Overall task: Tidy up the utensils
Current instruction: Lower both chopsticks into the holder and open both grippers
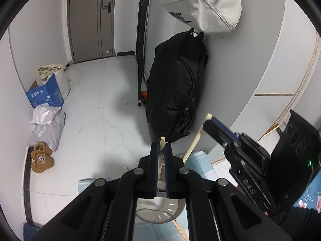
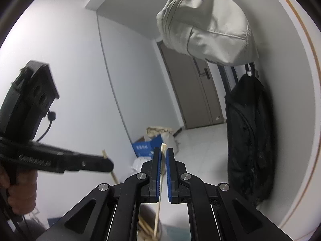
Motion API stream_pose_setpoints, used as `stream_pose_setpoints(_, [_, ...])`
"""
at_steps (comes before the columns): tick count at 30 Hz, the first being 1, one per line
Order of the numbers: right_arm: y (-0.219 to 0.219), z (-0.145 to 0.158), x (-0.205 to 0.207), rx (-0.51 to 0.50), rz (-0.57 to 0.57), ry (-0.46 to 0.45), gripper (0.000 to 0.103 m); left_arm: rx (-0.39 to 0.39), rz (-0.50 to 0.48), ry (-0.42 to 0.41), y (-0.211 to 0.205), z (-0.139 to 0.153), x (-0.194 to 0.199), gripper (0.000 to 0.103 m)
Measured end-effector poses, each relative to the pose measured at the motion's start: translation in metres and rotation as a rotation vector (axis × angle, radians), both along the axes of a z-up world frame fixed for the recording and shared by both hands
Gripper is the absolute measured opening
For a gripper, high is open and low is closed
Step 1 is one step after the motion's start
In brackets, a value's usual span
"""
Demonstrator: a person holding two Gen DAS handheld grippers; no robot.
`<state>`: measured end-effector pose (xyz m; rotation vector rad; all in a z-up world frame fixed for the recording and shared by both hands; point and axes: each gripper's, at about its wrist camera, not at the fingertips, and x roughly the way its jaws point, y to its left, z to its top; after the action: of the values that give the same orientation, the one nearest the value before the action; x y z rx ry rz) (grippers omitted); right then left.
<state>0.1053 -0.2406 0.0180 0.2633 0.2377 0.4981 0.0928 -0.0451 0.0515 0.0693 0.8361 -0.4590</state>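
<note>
My left gripper (image 1: 161,147) is shut on a pale wooden chopstick (image 1: 161,156) that stands nearly upright over a round metal utensil holder (image 1: 160,210). My right gripper (image 2: 163,152) is shut on a second chopstick (image 2: 159,190), whose lower end reaches down into the holder (image 2: 148,225), where other wooden sticks lie. In the left wrist view the right gripper (image 1: 208,123) shows at the right, its chopstick (image 1: 193,144) slanting down to the holder. In the right wrist view the left gripper (image 2: 104,163) shows at the left with its chopstick tip (image 2: 104,153).
A blue-tiled surface (image 1: 200,164) lies under the holder. A black backpack (image 1: 176,88) and a beige bag (image 1: 204,6) hang on the grey wall ahead. On the floor at left are a blue box (image 1: 45,96), grey parcels (image 1: 47,124) and brown shoes (image 1: 41,158).
</note>
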Motion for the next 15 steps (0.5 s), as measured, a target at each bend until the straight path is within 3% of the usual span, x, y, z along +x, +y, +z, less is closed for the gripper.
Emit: stream_pose_setpoints(15, [0.011, -0.016, -0.024, -0.038, 0.046, 0.258, 0.007, -0.038, -0.014, 0.070, 0.004, -0.024, -0.010, 0.001])
